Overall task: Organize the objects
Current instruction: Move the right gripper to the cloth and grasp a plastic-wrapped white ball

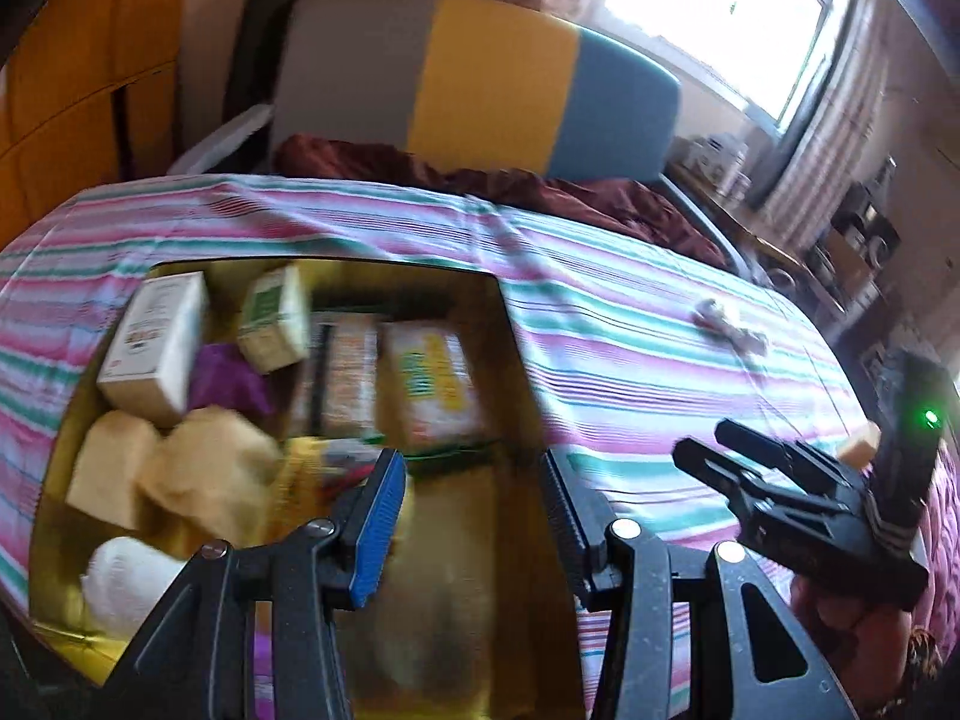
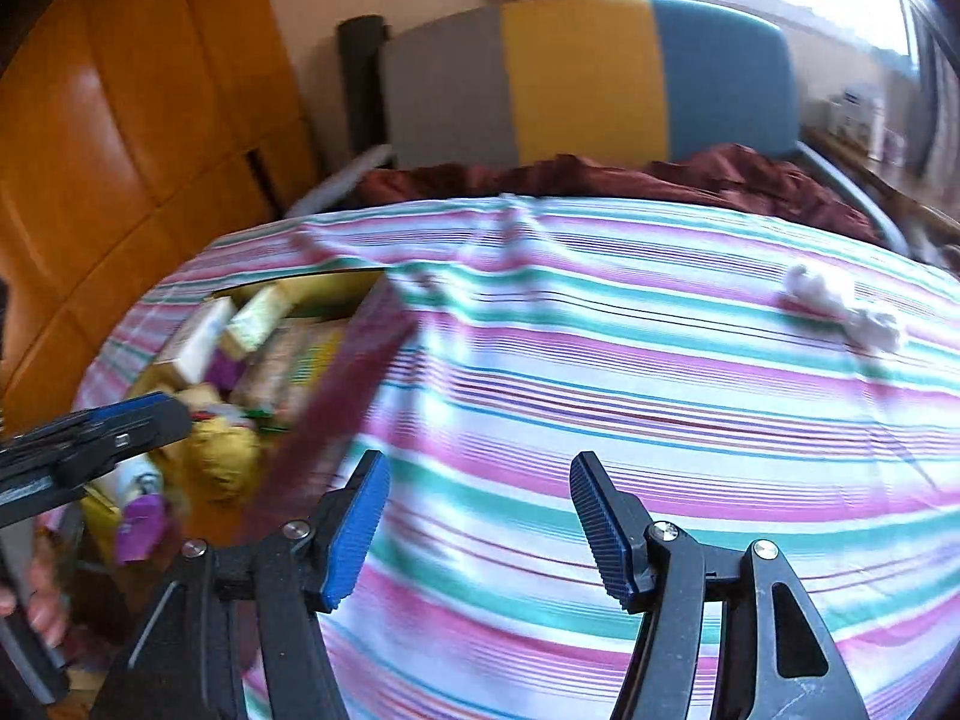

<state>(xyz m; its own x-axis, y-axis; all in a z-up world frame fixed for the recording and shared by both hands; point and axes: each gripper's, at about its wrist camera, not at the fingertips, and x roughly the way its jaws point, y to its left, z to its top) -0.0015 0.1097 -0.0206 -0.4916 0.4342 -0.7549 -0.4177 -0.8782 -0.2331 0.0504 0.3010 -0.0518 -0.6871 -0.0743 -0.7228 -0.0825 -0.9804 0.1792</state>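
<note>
Two white boxes (image 1: 157, 339) in one gold bin (image 1: 516, 324)

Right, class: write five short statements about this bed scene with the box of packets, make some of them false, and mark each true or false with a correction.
1. The open gold box holds several packets. True.
2. The left gripper clamps a white carton. False: its jaws are apart with nothing between them.
3. A crumpled white wad lies on the striped bedsheet. True.
4. The wad is inside the box. False: it lies on the sheet, apart from it.
5. The right gripper holds nothing. True.
</note>
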